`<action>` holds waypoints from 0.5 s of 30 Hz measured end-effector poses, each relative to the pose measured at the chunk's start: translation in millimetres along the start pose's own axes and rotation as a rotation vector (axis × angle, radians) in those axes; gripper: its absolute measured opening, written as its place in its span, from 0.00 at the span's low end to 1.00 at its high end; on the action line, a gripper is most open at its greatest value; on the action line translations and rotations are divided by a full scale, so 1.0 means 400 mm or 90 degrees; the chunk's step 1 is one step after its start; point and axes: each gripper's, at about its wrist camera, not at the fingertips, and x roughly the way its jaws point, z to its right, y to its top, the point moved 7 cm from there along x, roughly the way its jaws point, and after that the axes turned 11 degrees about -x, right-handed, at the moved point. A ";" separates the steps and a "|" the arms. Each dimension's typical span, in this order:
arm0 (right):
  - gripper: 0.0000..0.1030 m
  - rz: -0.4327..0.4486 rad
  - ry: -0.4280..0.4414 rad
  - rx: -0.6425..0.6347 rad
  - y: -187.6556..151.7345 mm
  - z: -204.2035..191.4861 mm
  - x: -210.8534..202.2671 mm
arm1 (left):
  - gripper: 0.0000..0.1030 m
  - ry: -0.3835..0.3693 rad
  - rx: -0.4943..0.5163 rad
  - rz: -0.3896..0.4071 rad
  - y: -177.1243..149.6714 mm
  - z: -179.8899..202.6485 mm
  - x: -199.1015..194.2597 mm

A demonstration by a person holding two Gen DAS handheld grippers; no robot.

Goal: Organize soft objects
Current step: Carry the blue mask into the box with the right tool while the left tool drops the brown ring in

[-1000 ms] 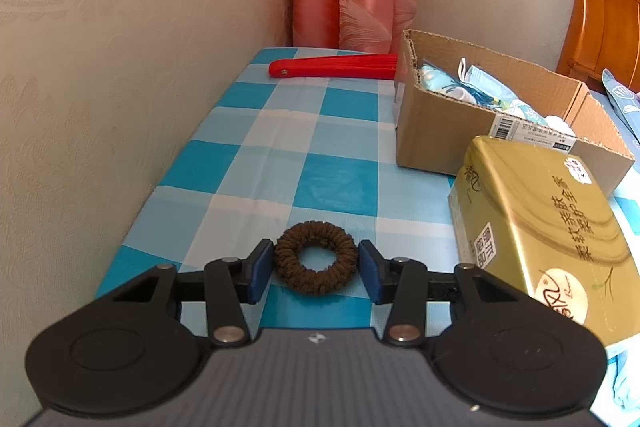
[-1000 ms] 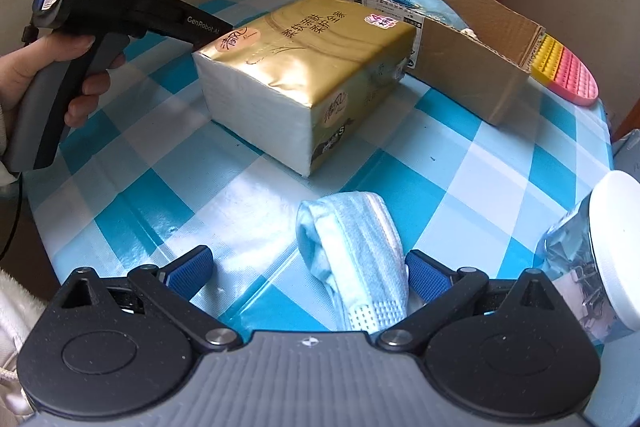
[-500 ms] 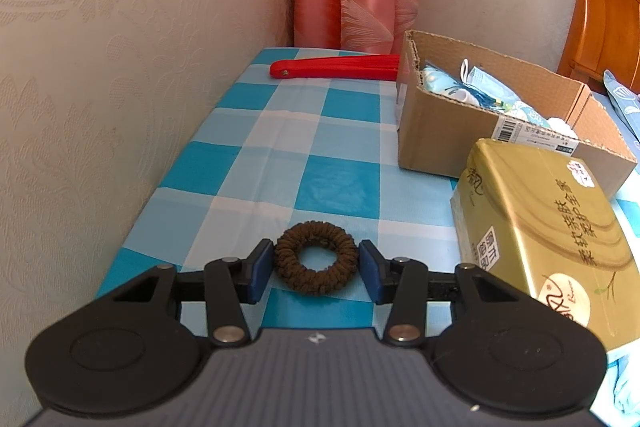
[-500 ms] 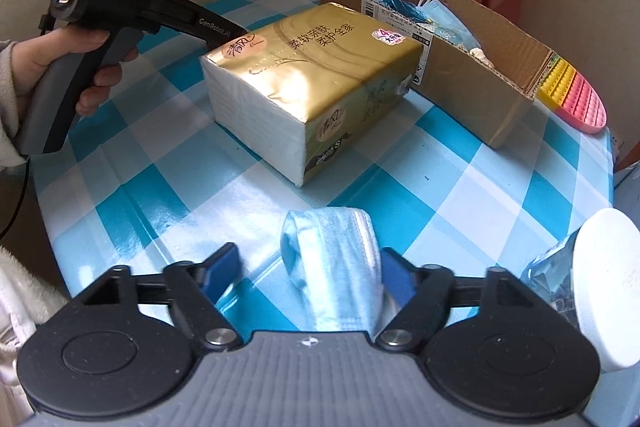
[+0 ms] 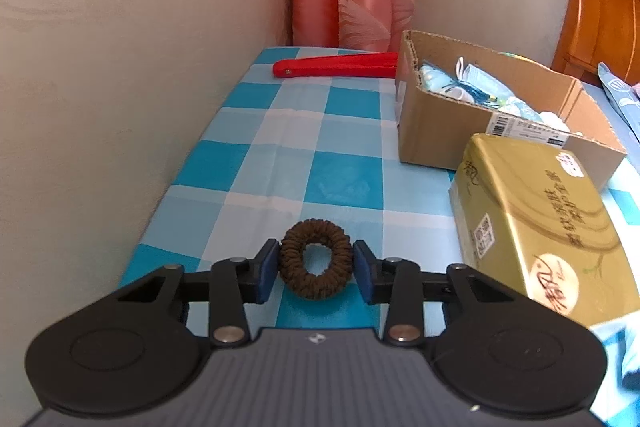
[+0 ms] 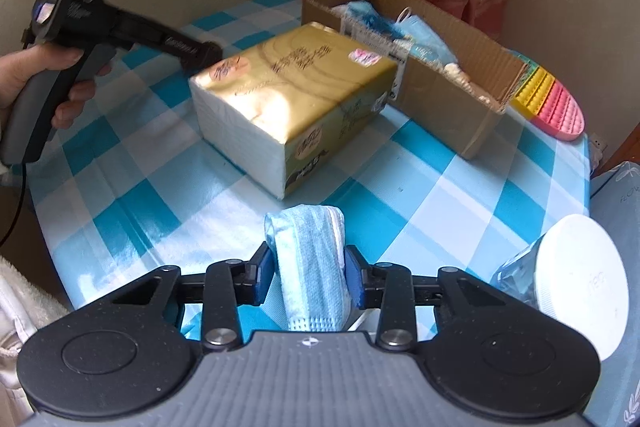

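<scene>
Since a second ago both my claws have drawn in: my right claw (image 6: 308, 273), which then stood spread wide around the folded blue face mask (image 6: 310, 267), now pinches it, pads pressed to both its sides, above the checked tabletop (image 6: 460, 195); my left claw (image 5: 315, 269) has narrowed on the brown hair tie (image 5: 315, 258), squeezing the ring from round to oval, with both pads touching it and the tie low over the near end of the tabletop by the wall. Counting from the largest: one tabletop, one cardboard box (image 6: 436, 83) holding more blue masks and packets, one gold tissue pack (image 6: 296, 87) just in front of the box, one red folded fan (image 5: 336, 67) at the far end touching the box, one rainbow bubble pad (image 6: 554, 105) behind the box, one white-lidded clear jar (image 6: 576, 287) beside my right claw, one mask held, one hair tie held.
</scene>
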 end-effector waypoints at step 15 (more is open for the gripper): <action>0.41 0.068 -0.071 0.050 0.129 0.171 -0.067 | 0.37 -0.061 0.040 0.011 0.004 0.038 -0.154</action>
